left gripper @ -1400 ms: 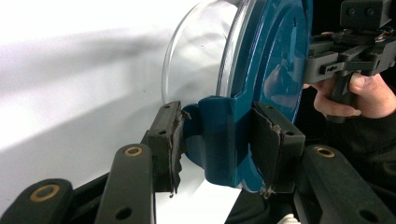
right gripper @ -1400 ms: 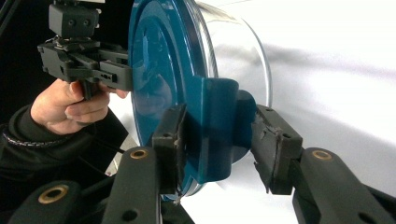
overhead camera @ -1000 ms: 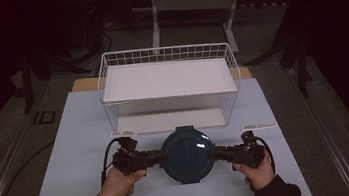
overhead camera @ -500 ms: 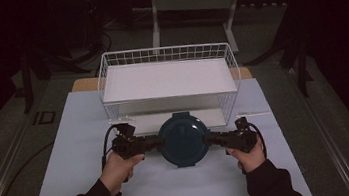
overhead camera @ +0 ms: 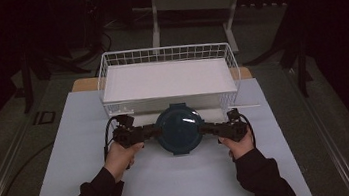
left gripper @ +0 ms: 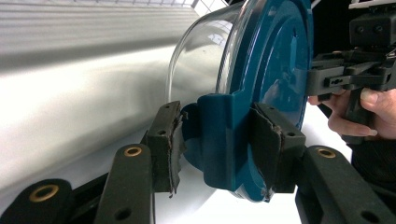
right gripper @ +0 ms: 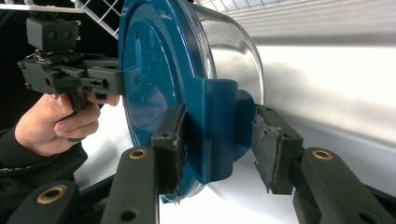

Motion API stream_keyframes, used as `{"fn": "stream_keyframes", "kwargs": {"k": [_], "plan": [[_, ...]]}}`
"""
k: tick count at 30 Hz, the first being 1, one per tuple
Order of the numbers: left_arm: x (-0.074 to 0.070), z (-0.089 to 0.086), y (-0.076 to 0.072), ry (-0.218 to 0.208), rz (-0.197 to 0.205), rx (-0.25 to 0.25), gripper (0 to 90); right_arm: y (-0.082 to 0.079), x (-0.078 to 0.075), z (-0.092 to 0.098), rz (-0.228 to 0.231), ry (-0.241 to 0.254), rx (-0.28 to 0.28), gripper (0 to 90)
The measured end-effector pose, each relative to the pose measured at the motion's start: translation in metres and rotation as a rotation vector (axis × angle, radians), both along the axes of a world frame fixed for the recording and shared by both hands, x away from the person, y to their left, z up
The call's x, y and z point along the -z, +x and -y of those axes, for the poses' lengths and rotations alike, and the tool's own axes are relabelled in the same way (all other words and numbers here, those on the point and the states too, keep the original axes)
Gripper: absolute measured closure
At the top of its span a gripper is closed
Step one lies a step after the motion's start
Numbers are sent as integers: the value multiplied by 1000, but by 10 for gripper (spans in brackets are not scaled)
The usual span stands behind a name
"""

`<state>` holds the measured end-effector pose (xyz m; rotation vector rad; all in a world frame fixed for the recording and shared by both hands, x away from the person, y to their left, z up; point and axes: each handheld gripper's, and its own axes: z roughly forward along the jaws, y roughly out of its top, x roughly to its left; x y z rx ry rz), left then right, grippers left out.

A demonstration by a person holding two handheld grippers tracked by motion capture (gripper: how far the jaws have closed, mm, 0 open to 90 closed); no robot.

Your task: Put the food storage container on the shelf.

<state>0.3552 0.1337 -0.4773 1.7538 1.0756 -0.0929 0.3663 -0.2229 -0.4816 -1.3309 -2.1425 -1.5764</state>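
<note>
High view: a round glass bowl with a blue lid [overhead camera: 180,129] hangs between the two claws, just in front of the white wire basket [overhead camera: 108,66]. The left claw [overhead camera: 152,131] is clamped on the lid's left side tab, its pads pressed on both faces of that tab [left gripper: 224,135] in the left gripper view. The right claw [overhead camera: 208,127] holds the opposite tab [right gripper: 219,130]; in the right gripper view its jaws stand partly apart with the tab between, one pad touching the lid and the other close against the tab. Under the claws lies a white mat [overhead camera: 173,189].
</note>
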Motion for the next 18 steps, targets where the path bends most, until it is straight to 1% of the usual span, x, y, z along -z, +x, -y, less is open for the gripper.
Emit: {"fn": "stream_keyframes", "kwargs": {"k": [1, 3, 4, 6, 7, 8, 11, 12, 13, 14, 18], "plan": [[3, -1, 3, -2, 5, -10, 547, 2, 1, -1, 7, -4, 2, 565], [5, -1, 6, -1, 12, -15, 546, 6, 2, -2, 5, -11, 6, 564], [6, -1, 7, -1, 16, -18, 545, 8, 2, -3, 12, -14, 8, 564], [6, -1, 9, -5, 16, -26, 544, 12, 4, -3, 13, -11, 16, 564], [8, -1, 11, -7, 24, -30, 544, 13, 4, -3, 13, -9, 18, 563], [9, -1, 12, -13, 18, -37, 543, 15, 5, -4, 13, -9, 20, 563], [14, -2, 16, -21, 7, -33, 542, 19, 6, -5, 13, -20, 26, 563], [14, -2, 16, -21, 7, -33, 543, 20, 7, -5, 12, -22, 29, 563], [17, -3, 18, -15, 14, -34, 542, 21, 8, -6, 7, -24, 30, 563], [18, -3, 19, -26, 2, -42, 542, 22, 10, -7, 5, -23, 30, 562], [21, -4, 21, -25, 9, -53, 541, 26, 13, -8, 3, -14, 42, 561]]}}
